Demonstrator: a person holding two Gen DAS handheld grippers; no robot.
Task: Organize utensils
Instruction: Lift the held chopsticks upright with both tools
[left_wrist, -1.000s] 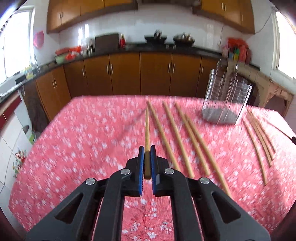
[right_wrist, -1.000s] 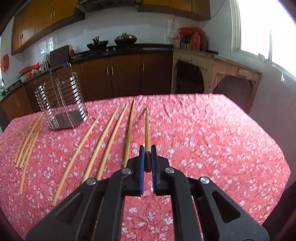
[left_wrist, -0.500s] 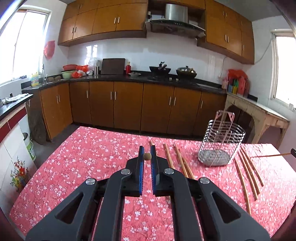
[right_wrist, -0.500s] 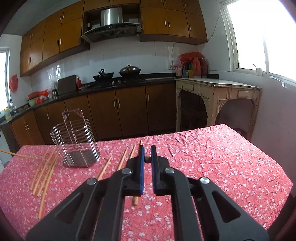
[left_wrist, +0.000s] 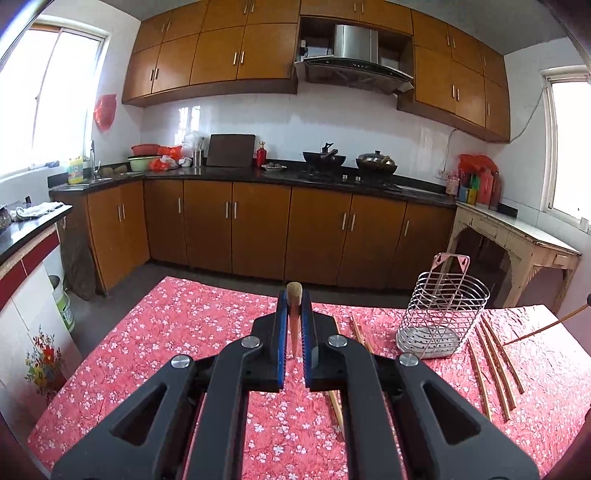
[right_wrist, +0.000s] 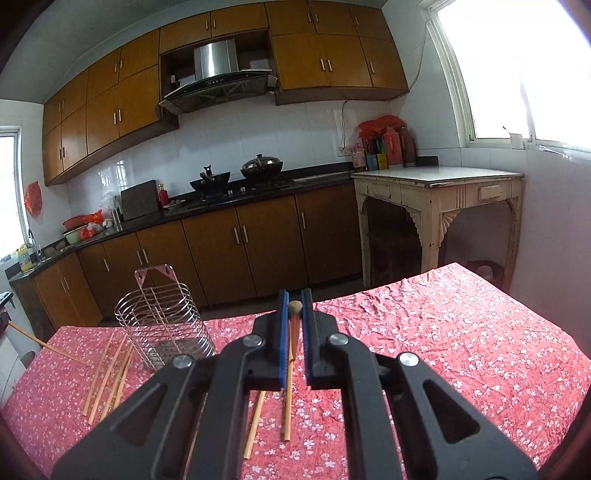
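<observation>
While both grippers hang above the table (left_wrist: 184, 332), left gripper (left_wrist: 294, 314) clamps a chopstick (left_wrist: 294, 295) — right gripper (right_wrist: 294, 317) clamps another chopstick (right_wrist: 294, 321) — each lengthwise between fingers, end-on to the camera.

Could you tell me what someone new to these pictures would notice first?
Each tool, left and right, is shut on one wooden chopstick, its end facing the camera. Behind them stands an empty wire utensil holder on the red floral tablecloth, with loose chopsticks lying beside it.
</observation>
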